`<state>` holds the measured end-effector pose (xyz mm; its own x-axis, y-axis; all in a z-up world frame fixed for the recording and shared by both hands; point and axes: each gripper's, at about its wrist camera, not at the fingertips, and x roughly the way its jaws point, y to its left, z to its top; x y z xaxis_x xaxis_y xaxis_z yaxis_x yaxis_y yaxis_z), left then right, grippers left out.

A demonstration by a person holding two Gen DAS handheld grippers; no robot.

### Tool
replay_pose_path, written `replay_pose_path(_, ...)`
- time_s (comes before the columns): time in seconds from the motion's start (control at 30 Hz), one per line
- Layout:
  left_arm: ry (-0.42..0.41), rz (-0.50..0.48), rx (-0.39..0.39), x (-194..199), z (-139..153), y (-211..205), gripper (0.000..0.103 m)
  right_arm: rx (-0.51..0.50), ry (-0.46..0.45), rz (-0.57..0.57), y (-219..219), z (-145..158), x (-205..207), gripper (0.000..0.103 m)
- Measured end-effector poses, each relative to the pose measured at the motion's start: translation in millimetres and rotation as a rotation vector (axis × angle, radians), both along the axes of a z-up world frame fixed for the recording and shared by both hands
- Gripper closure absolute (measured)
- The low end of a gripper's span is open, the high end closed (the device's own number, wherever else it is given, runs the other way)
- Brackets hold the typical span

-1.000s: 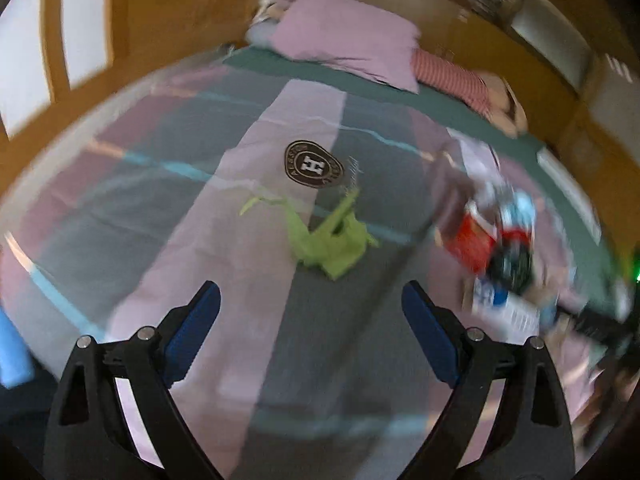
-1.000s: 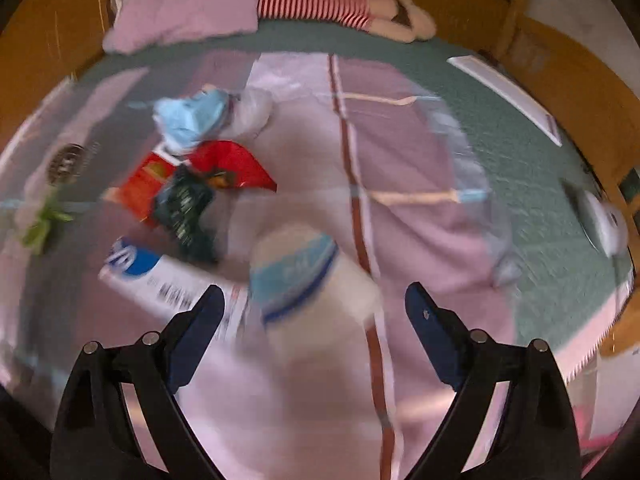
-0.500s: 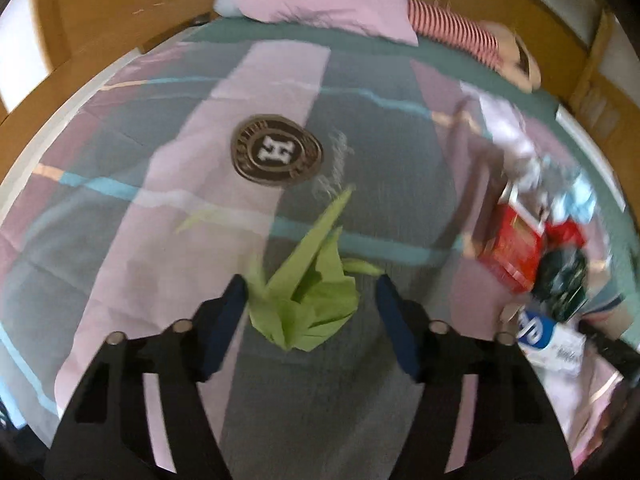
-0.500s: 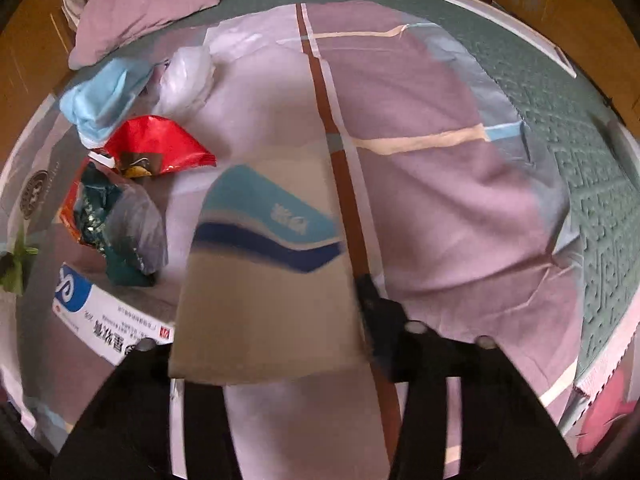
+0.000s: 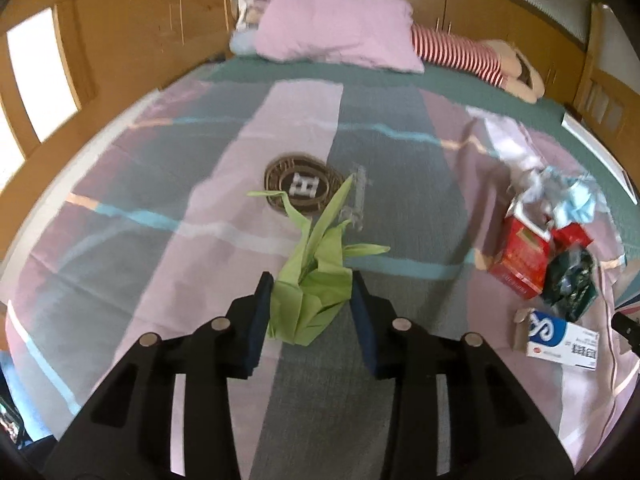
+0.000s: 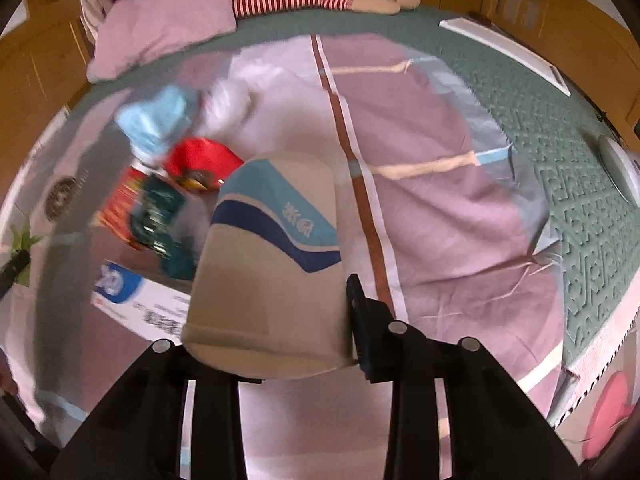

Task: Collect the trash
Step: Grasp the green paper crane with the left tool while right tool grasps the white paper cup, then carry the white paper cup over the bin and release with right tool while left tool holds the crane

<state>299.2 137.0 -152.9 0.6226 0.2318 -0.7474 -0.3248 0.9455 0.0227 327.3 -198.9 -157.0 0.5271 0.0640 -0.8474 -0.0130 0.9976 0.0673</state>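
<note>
Left gripper: my left gripper (image 5: 310,300) has just been closing, and its blue pads now sit against both sides of the green paper, so I read it as clamped on it.
Green paper: the green paper (image 5: 314,292) is a folded, crumpled piece lying on the bedspread, its lower body between my left jaws and its long pointed strips fanning up beyond the tips toward the badge.
Badge: a round dark badge (image 5: 302,188) with a white H is printed on the bedspread just past the paper's strips.
Right gripper: my right gripper (image 6: 272,320) has also just been closing, and it is clamped on the cup; I see the right pad tight against the cup's wall, while the left pad is hidden behind the cup.
Cup: the cup (image 6: 272,264) is a beige paper one with a blue wave band, lying tilted in my right jaws, wide rim toward the camera and base pointing away.
Trash pile: the rest of the litter sits together on the bedspread, to the right in the left view: a red box (image 5: 522,260), a dark green wrapper (image 5: 572,280) against it, a white-and-blue box (image 5: 560,338) nearest me, and a light blue mask (image 5: 578,202) with clear plastic at the far end.
Bedspread: the bedspread (image 5: 160,264) is striped in pink and grey, over a green sheet.
Bed head: a pink pillow (image 5: 340,36) lies at the far end with a striped plush toy (image 5: 464,56) beside it.
</note>
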Motion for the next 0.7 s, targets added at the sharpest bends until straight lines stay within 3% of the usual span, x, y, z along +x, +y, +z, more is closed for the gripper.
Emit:
replay_pose_path(0.33,-0.130,-0.147,0.164,-51.4,34.2,-53.1,0.064,0.121,-0.087,0.079,26.0,45.6,-61.4,0.070)
replay_pose_path(0.57,-0.096,-0.128,0.117,-76.5,27.1,-55.6,0.064,0.158,-0.103,0.091,48.2,53.5,-107.0,0.070)
replay_pose_path(0.7,-0.087,-0.093,0.089,-88.6,23.8,-47.7,0.064,0.247,-0.126,0.027,45.3,55.1,-132.9,0.070)
